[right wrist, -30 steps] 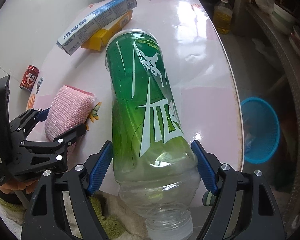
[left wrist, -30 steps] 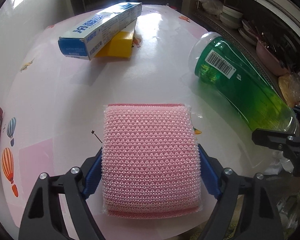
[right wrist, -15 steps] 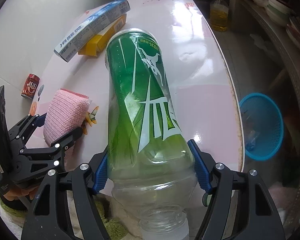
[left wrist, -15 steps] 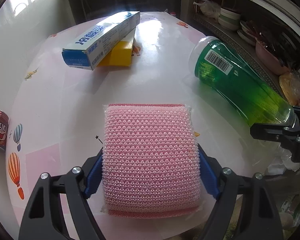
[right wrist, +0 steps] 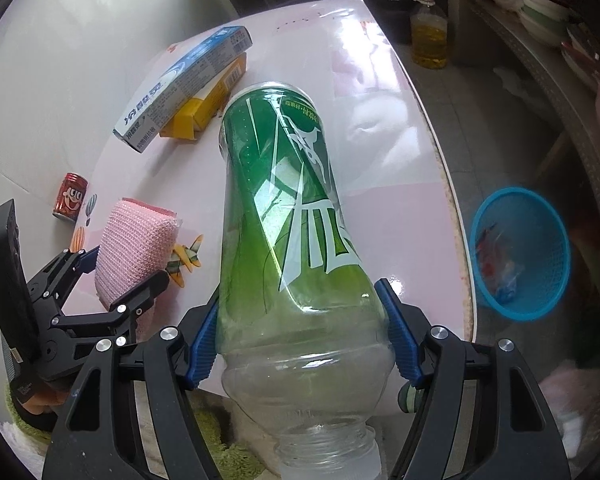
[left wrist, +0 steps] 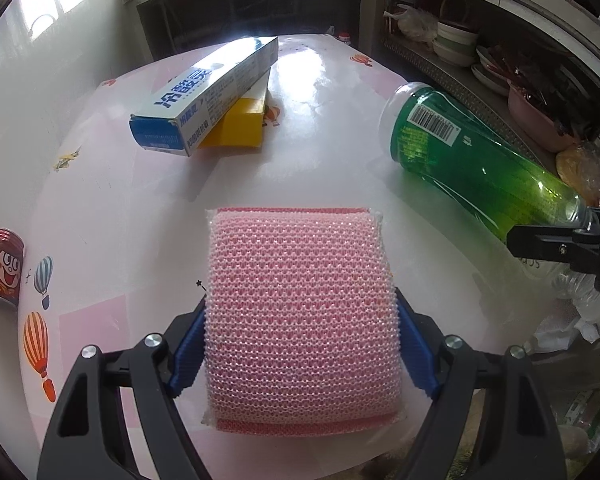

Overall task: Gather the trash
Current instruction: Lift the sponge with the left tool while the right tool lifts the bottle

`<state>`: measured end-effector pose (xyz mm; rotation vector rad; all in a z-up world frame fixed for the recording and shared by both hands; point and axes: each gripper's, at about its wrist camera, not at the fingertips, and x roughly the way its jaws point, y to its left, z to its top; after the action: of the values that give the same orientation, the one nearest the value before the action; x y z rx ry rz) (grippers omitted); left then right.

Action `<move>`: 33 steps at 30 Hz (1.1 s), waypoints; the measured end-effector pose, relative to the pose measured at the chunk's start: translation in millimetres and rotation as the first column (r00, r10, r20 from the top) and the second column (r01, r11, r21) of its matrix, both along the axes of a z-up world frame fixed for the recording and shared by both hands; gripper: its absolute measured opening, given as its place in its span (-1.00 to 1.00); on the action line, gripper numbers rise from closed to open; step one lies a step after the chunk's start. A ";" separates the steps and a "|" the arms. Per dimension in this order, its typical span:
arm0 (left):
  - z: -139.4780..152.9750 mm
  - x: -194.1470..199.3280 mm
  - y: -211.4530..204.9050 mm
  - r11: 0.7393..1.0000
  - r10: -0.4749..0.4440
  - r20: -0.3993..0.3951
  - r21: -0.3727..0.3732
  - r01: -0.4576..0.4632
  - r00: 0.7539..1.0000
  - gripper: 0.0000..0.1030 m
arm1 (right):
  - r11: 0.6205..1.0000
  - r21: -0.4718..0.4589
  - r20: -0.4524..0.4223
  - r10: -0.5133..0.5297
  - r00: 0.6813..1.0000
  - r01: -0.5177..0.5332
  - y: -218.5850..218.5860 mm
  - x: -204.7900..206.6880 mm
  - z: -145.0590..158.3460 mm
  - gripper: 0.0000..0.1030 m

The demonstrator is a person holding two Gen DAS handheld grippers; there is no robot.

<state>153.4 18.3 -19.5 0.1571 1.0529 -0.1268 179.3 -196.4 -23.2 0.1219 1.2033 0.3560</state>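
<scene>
A green-labelled clear plastic bottle (right wrist: 296,240), uncapped neck nearest the camera, is clamped between the right gripper (right wrist: 302,332) pads. A pink mesh sponge (left wrist: 300,316) is gripped by the left gripper (left wrist: 300,348).

Box (left wrist: 210,92) atop box (left wrist: 240,126).

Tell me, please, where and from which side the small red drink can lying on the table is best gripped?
Grip the small red drink can across its round middle, coming from above with a finger on each long side. It lies on its side on the white table, apart from other things, so both curved flanks look free.
</scene>
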 end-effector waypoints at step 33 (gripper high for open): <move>0.3 -0.1 5.9 1.000 0.019 -0.001 -0.016 -0.019 1.000 0.54 | 0.991 -0.102 -0.084 0.077 0.993 -0.086 16.5 20.2 -17.7 0.23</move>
<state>153.3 24.3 -19.2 0.1323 1.0534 -0.1185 199.5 -179.9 -40.9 -0.0045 1.3057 0.3612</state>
